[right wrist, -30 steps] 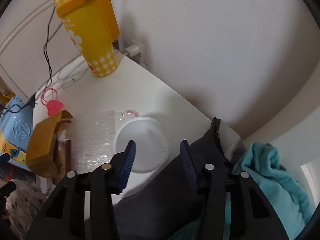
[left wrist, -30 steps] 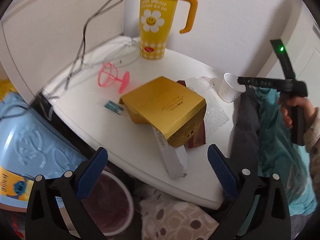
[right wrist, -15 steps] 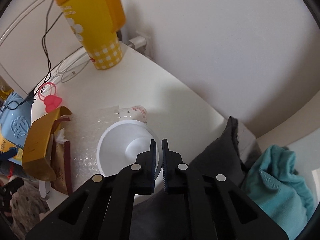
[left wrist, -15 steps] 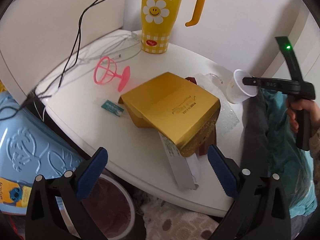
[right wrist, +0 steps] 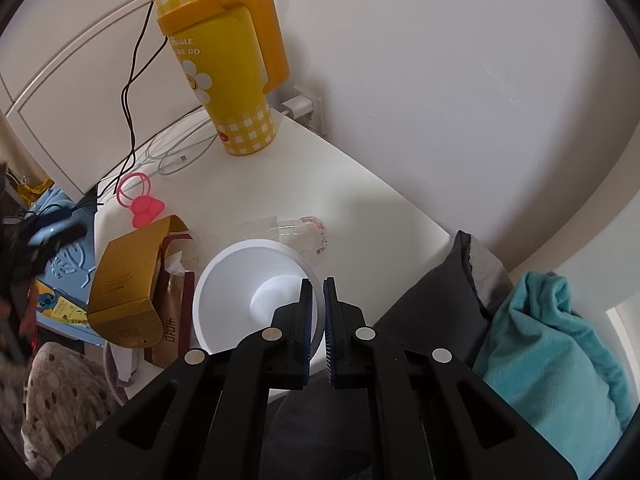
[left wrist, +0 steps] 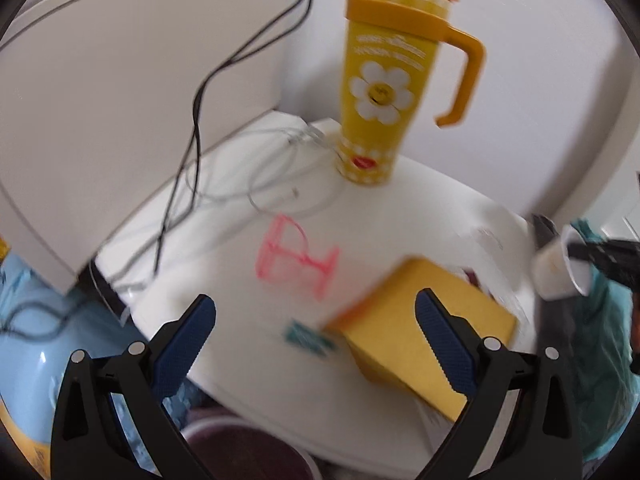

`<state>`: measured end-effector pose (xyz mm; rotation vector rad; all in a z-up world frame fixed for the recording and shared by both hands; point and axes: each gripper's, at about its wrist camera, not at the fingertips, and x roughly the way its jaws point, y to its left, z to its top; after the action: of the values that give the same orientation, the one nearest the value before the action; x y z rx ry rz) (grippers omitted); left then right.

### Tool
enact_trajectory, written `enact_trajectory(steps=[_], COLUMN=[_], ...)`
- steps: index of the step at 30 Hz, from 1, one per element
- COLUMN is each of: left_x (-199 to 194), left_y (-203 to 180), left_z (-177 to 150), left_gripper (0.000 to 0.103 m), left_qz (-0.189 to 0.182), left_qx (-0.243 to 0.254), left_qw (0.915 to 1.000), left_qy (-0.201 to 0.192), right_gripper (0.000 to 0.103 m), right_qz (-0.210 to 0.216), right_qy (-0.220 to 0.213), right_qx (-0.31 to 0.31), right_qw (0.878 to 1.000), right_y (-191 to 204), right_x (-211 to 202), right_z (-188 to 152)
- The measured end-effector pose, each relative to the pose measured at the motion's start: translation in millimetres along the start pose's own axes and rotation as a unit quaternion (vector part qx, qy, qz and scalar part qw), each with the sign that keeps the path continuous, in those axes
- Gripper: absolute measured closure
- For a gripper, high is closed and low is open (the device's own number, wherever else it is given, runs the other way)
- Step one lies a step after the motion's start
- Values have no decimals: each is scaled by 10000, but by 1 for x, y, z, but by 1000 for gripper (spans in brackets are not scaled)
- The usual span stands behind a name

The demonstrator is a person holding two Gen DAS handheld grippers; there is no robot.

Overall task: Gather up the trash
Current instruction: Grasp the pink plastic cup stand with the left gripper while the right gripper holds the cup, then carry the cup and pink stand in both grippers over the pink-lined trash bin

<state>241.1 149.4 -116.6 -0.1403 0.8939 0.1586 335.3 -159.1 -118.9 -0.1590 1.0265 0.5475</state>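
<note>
**Cup gripped, rest of the trash not yet collected**

Right gripper [right wrist: 316,312]: pads together on the rim wall of the white paper cup [right wrist: 256,296], one pad inside, one outside. The left view shows the cup tilted, apparently clear of the white round-edged table [left wrist: 400,216], at the table's right edge. First pickup looks done; drop-off isn't.

Left gripper [left wrist: 316,348]: jaws wide apart, nothing between them, hovering over the near-left side of the table. That view is blurred.

Left on the table, by my read as trash:
- gold cardboard box [right wrist: 120,284], lying partly over a dark red packet [right wrist: 172,320]
- clear plastic wrapping [right wrist: 296,232] just behind the cup
- small teal wrapper [left wrist: 306,336], just left of the box

Probably not trash: tall yellow daisy tumbler with handle [right wrist: 228,80], pink wire ornament [left wrist: 296,256], coiled white cable [right wrist: 180,152].

Room: wall close behind the table, a white panel on its left. Grey and teal cloth [right wrist: 540,340] lies against the right edge, under the right gripper. A white-rimmed round bin with dark inside [left wrist: 240,452] sits below the near table edge, beneath the left gripper. The cup's path there crosses over the box, so carry it high.
</note>
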Motion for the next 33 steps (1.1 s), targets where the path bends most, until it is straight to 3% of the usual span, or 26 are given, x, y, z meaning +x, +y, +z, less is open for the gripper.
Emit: enact_trajectory(steps=[9, 12, 14, 15, 20, 24, 25, 29, 33], left_x=[38, 49, 61, 69, 81, 85, 85, 79, 45], left_y=[21, 31, 34, 35, 38, 30, 26, 21, 13], left_z=[34, 42, 46, 47, 42, 35, 34, 31, 29], left_gripper=[5, 9, 29, 32, 70, 89, 98, 100, 100], left_qz=[113, -50, -85, -60, -37, -209, -219, -253, -129], left_qx=[317, 359, 444, 539, 640, 862, 915, 781, 796], left_qw=[9994, 9993, 9988, 9981, 9963, 9935, 9929, 9944, 9962], left_qy=[-18, 31, 182, 309, 574, 720, 726, 664, 341], right_gripper=[98, 98, 98, 98, 98, 98, 98, 98, 98], right_qz=[-11, -53, -58, -68, -93, -111, -119, -86, 37], right_qy=[-29, -27, -46, -59, -132, -145, -152, -183, -247], right_qx=[207, 197, 210, 215, 228, 227, 222, 258, 328], right_qw=[9998, 9998, 9998, 9997, 9996, 9996, 9996, 9995, 9992], right_y=[-2, 0, 0, 0, 1, 3, 4, 6, 4], right_x=[4, 5, 3, 2, -2, -3, -3, -4, -10], right_z=[-2, -3, -3, -3, 0, 0, 0, -1, -1])
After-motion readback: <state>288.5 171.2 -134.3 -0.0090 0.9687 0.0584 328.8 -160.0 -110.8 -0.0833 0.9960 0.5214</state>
